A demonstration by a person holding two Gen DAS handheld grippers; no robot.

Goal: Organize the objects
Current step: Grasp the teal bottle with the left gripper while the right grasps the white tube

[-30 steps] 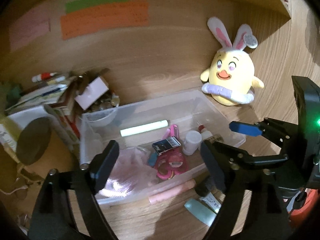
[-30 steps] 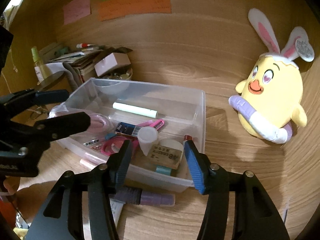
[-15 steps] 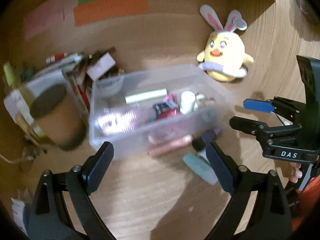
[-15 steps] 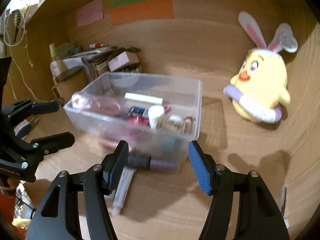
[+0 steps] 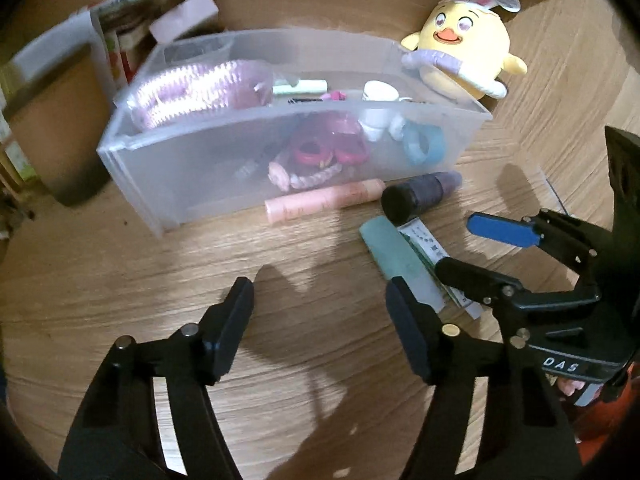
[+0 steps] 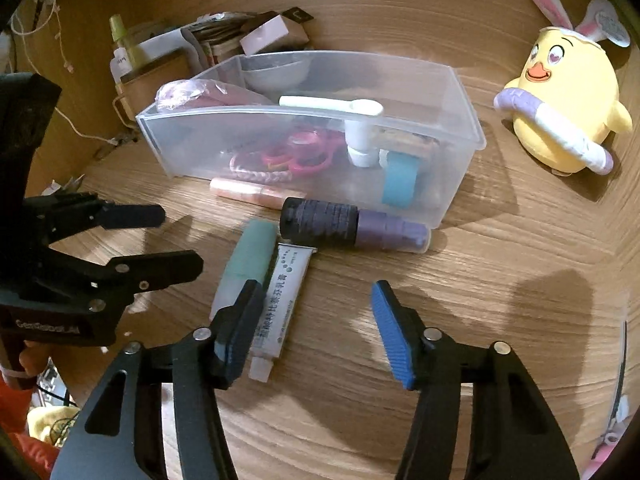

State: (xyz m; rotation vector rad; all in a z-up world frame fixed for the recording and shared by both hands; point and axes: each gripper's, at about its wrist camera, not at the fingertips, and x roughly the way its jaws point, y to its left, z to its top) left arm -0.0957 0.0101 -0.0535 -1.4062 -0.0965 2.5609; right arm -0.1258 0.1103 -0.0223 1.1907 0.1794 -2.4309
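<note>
A clear plastic bin (image 5: 192, 168) (image 6: 452, 128) on the wooden desk holds pink scissors, a white bottle, a teal tape roll and other small items. In front of it lie a pink tube (image 5: 324, 202) (image 6: 256, 194), a dark purple bottle (image 5: 420, 196) (image 6: 352, 224), a teal tube (image 5: 400, 264) (image 6: 248, 264) and a white tube (image 6: 280, 300). My left gripper (image 5: 320, 328) is open and empty above bare desk, left of the teal tube. My right gripper (image 6: 316, 328) is open and empty, just right of the white tube.
A yellow plush chick (image 5: 460, 56) (image 6: 560, 100) with bunny ears sits to the right of the bin. A brown cylinder (image 5: 60, 120), boxes and papers (image 6: 256, 36) crowd the back left. The wooden wall curves round behind.
Both grippers have pulled back from over the bin and dropped toward the desk in front of it. The loose tubes and bottle now lie close ahead. Both stay open.
</note>
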